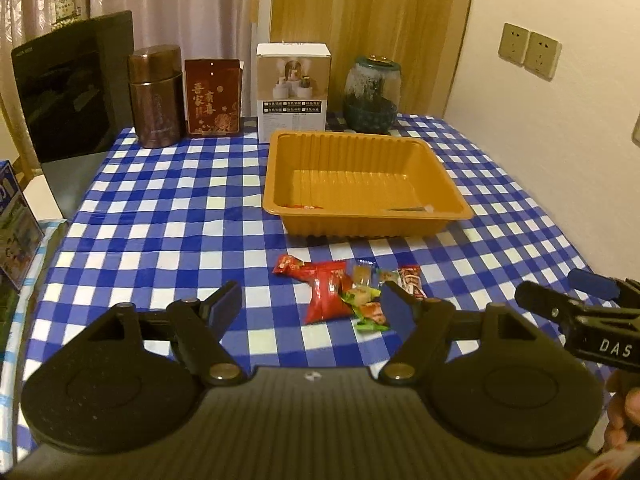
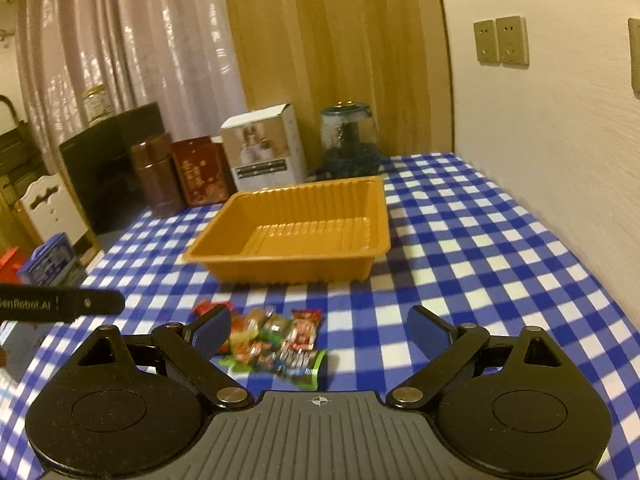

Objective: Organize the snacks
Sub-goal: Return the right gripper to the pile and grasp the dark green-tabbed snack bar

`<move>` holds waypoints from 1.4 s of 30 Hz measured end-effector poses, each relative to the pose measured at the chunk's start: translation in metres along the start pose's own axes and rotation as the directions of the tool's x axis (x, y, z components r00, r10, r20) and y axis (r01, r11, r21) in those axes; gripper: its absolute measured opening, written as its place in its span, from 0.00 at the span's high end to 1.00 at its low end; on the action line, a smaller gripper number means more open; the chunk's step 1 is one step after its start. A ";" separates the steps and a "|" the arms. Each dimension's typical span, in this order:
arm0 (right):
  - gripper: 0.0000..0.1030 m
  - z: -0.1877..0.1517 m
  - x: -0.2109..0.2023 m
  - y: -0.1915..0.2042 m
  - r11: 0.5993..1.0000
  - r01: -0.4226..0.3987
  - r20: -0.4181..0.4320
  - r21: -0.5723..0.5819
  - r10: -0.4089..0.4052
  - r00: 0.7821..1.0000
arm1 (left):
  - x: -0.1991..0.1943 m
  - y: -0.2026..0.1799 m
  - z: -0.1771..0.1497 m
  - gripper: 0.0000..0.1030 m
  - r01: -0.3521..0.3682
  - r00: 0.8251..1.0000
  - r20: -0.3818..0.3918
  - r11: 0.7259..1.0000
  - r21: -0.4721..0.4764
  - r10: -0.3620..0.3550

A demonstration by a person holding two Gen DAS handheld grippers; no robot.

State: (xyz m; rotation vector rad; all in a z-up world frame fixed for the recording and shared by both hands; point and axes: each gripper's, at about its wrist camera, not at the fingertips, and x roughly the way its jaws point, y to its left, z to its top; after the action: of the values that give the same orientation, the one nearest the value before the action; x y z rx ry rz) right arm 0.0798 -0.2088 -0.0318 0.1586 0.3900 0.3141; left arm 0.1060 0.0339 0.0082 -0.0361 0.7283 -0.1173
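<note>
A small heap of wrapped snacks (image 1: 348, 294) lies on the blue-and-white checked tablecloth, in front of an orange plastic tray (image 1: 360, 184) whose floor looks bare. Red packets sit at the heap's left, green and brown ones at its right. My left gripper (image 1: 310, 308) hovers above the cloth just short of the heap, open, nothing between its fingers. In the right wrist view the same snacks (image 2: 276, 344) lie just past my right gripper (image 2: 320, 334), which is open wide and holds nothing. The tray (image 2: 296, 232) stands beyond them. Each gripper shows at the edge of the other's view.
Along the table's back edge stand a brown canister (image 1: 154, 96), a dark red box (image 1: 212, 98), a white carton (image 1: 294, 92) and a glass jar (image 1: 372, 94). A black panel (image 1: 76, 84) rises at the left. A wall with sockets (image 1: 528, 50) runs along the right.
</note>
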 end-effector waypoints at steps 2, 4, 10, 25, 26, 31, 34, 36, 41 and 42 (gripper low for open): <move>0.09 0.002 -0.009 0.001 1.000 -0.010 -0.003 0.000 0.010 1.000 | -0.012 -0.002 0.002 0.28 -0.001 1.000 0.008 1.000 -0.001 0.001; 0.09 0.005 -0.017 0.003 1.000 -0.022 -0.001 -0.013 0.022 1.000 | -0.025 -0.004 0.006 0.28 -0.004 1.000 0.030 1.000 0.005 0.004; 0.09 0.014 -0.020 0.013 0.995 -0.055 -0.005 -0.083 0.055 0.998 | -0.038 -0.005 0.015 0.28 0.007 0.999 0.053 0.999 0.032 -0.009; 0.23 -0.007 0.090 0.004 0.904 -0.235 -0.187 -0.358 0.178 0.966 | 0.065 0.008 0.007 0.29 0.068 0.997 -0.035 0.994 0.089 -0.065; 0.26 -0.010 0.096 0.003 0.895 -0.247 -0.201 -0.372 0.182 0.962 | 0.072 0.007 0.006 0.29 0.069 0.997 -0.041 0.992 0.101 -0.065; 0.36 -0.014 0.120 0.006 0.839 -0.327 -0.266 -0.436 0.227 0.937 | 0.095 0.004 -0.006 0.29 0.075 0.996 -0.061 0.985 0.156 -0.066; 0.39 -0.016 0.132 0.011 0.796 -0.369 -0.290 -0.480 0.253 0.923 | 0.101 0.008 -0.013 0.33 0.083 0.994 -0.088 0.986 0.145 -0.071; 0.42 -0.020 0.142 0.013 0.779 -0.386 -0.314 -0.494 0.254 0.915 | 0.103 0.012 -0.016 0.35 0.078 0.993 -0.096 0.988 0.130 -0.065; 0.52 -0.026 0.151 0.018 0.757 -0.418 -0.352 -0.502 0.263 0.898 | 0.108 0.011 -0.020 0.39 0.097 0.989 -0.123 0.987 0.128 -0.081; 0.53 -0.027 0.152 0.020 0.748 -0.418 -0.352 -0.515 0.260 0.899 | 0.110 0.010 -0.020 0.39 0.097 0.989 -0.126 0.987 0.131 -0.081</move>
State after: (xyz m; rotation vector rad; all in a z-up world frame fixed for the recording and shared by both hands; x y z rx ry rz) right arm 0.1973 -0.1375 -0.1054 -0.4313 0.5083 0.8156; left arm 0.1752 0.0307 -0.0802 0.0702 0.8379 -0.2566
